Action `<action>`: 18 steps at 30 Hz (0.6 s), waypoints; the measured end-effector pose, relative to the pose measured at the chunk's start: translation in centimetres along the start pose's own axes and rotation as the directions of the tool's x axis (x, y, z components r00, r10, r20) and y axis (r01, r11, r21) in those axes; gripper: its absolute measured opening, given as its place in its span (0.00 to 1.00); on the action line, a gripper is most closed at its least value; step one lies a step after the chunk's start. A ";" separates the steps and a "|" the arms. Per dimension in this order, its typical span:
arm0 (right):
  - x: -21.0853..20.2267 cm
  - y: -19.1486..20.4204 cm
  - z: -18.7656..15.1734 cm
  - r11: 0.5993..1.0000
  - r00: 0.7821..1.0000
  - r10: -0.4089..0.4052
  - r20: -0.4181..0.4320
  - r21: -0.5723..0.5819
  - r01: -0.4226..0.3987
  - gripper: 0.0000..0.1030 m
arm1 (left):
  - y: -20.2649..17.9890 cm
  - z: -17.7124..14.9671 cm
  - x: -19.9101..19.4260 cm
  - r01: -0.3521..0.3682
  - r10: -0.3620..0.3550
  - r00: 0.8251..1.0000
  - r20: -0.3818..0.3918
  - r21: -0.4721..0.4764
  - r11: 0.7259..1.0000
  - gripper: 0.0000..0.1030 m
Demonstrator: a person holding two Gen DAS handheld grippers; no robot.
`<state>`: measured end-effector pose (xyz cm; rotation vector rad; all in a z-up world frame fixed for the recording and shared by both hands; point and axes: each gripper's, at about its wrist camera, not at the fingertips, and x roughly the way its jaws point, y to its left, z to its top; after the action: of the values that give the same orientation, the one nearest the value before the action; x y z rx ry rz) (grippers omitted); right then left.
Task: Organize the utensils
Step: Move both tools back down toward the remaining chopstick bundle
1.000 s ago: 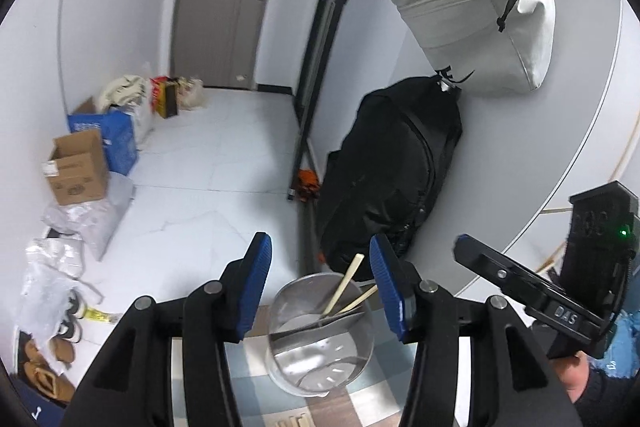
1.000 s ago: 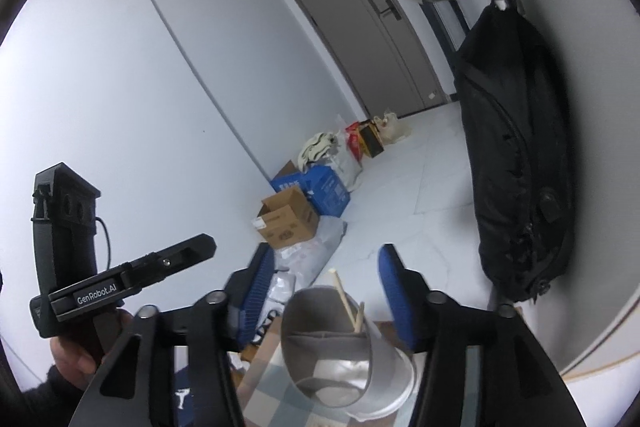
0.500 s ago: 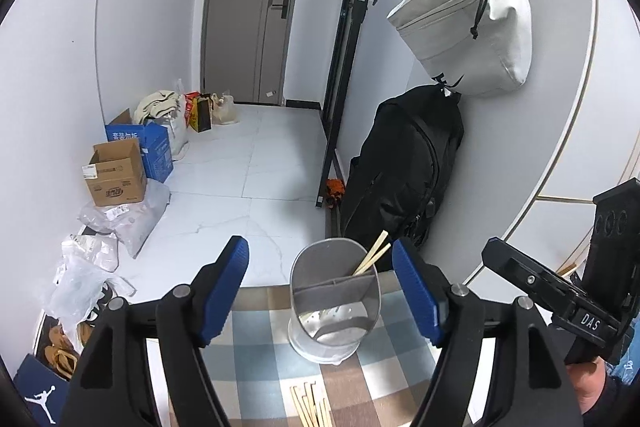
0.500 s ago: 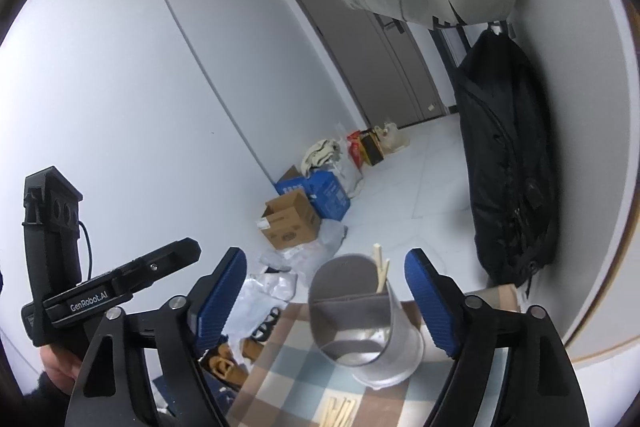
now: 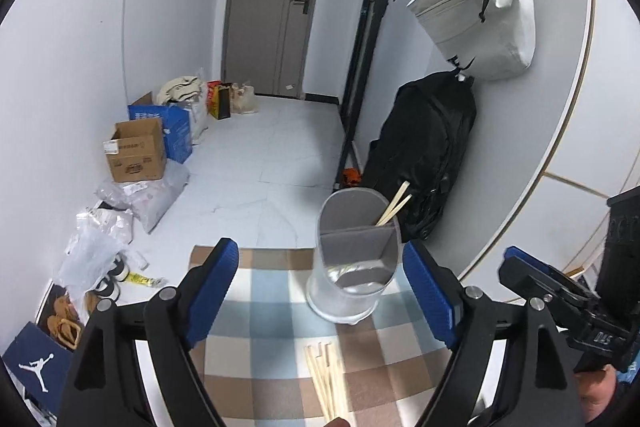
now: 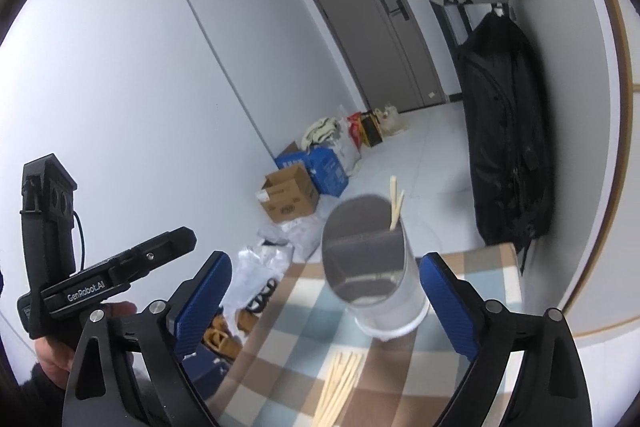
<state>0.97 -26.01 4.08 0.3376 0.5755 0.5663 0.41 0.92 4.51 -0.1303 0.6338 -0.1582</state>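
The room is a white-walled entry with a pale tiled floor point(image 5: 280, 155) running back to a grey door point(image 5: 276, 3). A black bag point(image 5: 424, 151) hangs on the right wall under a pale grey bag point(image 5: 480, 11). Along the left wall sit a cardboard box point(image 5: 136, 155), a blue box point(image 5: 176, 135), plastic bags and some shoes.

Nearest the cameras is the table point(image 5: 264, 355), covered in a blue, brown and cream check cloth. Toward its far edge stands a clear holder point(image 5: 352, 267), upright, with a grey divider inside; two chopsticks point(image 5: 394, 203) lean in its back right compartment. Loose chopsticks point(image 5: 328, 383) lie in a bundle on the cloth, nearer than the holder and apart from it.

The left claw point(image 5: 320, 291) is released, its jaws opening, pads either side of the holder without touching it. The right claw point(image 6: 324, 299) is likewise released and opening, the holder between its pads but clear of them.
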 end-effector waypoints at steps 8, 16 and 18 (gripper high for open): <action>0.7 0.2 -3.5 1.000 0.997 -0.029 -0.072 -0.010 0.029 0.98 | 1.0 -3.4 1.0 -0.023 0.022 0.999 -0.037 -0.017 1.000 0.79; 2.8 -0.1 -6.7 0.998 0.983 -0.060 -0.175 -0.022 0.057 0.98 | 3.4 -6.9 3.2 -0.039 0.030 0.994 -0.105 -0.087 0.995 0.79; 3.8 -0.4 -7.8 0.998 0.972 -0.070 -0.223 -0.022 0.066 0.98 | 3.9 -7.6 3.5 -0.040 0.029 0.993 -0.116 -0.094 0.995 0.79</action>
<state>-0.85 -22.99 -3.86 0.2406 0.7965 0.5456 -0.92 3.52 -4.26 -0.2039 0.7581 -0.1019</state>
